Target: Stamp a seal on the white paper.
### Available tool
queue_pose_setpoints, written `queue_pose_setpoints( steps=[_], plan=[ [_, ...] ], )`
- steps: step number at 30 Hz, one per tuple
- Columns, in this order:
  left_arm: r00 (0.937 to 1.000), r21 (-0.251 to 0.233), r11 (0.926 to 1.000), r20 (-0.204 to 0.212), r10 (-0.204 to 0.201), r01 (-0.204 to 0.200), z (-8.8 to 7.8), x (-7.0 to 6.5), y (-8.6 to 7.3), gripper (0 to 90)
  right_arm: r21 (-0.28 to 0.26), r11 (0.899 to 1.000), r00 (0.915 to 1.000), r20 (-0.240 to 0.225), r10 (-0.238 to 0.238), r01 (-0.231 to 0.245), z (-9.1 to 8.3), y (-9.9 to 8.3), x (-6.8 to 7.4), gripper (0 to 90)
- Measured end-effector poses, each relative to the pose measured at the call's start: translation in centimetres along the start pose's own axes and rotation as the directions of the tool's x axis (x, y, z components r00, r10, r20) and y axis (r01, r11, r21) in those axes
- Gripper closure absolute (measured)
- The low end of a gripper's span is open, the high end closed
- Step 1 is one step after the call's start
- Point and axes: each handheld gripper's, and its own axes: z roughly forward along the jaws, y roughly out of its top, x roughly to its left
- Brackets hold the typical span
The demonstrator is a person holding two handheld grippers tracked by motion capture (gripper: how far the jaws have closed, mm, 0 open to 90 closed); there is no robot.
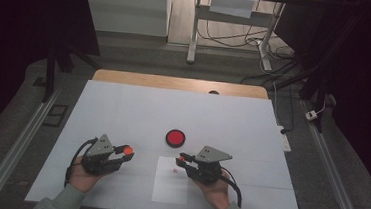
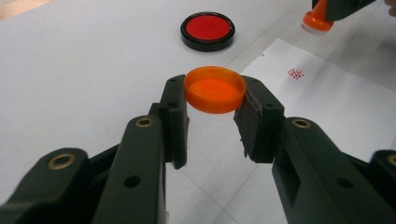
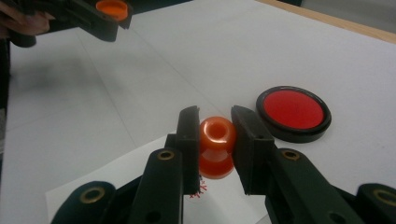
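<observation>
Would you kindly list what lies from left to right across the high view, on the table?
Left tool holding an orange cap → red ink pad → right tool holding an orange stamp.

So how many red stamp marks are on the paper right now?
1. A single red mark sits near the middle of the white paper sheet, just below the orange stamp held in the right tongs; that stamp may hide more.

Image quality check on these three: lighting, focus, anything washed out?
High view: dim, dark surround, white table evenly lit, stamp small. Left gripper view: orange cap sharp, near jaws soft, paper bright. Right gripper view: ink pad clear, far left gripper blurred.
</observation>
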Motion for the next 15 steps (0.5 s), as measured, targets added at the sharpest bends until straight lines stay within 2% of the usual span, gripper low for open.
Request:
queue_pose_setpoints(
  steps=[15],
  plan=[
    [1.0000,-0.004,1.0000,0.004,0.002,-0.002,-0.06,-0.04,0.03,64.8,0.015,1.000,0.9999,-0.011,0.011,-0.010,-0.60,0.05,-0.63,72.5]
  ],
)
